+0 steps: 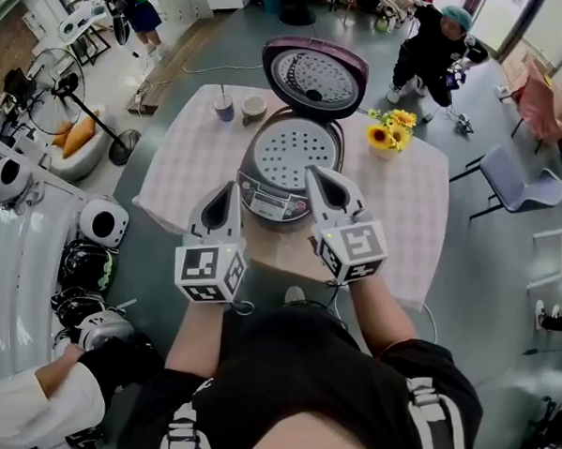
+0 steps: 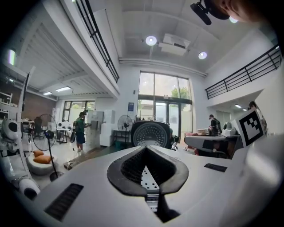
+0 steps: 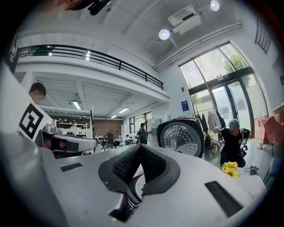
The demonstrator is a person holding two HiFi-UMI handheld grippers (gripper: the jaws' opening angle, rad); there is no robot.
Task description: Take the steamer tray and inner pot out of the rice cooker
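Note:
On the table stands the rice cooker [image 1: 277,193] with its round lid [image 1: 313,76] swung up at the back. The perforated white steamer tray [image 1: 296,152] sits in its mouth and hides the inner pot beneath. My left gripper [image 1: 230,187] hovers shut just left of the cooker's front, nothing between its fingers. My right gripper [image 1: 314,172] is shut too, empty, over the cooker's front right rim. In the left gripper view the lid [image 2: 151,134] stands beyond the shut gripper [image 2: 145,147], with the tray [image 2: 147,178] below. In the right gripper view the lid [image 3: 183,137] rises past the shut gripper [image 3: 140,146].
The table [image 1: 179,168] has a pale checked cloth. A cup with a straw [image 1: 223,107] and a small bowl [image 1: 254,107] stand behind the cooker's left. Sunflowers [image 1: 391,129] sit at its right. A chair [image 1: 514,180] stands right; a crouching person [image 1: 436,46] is beyond.

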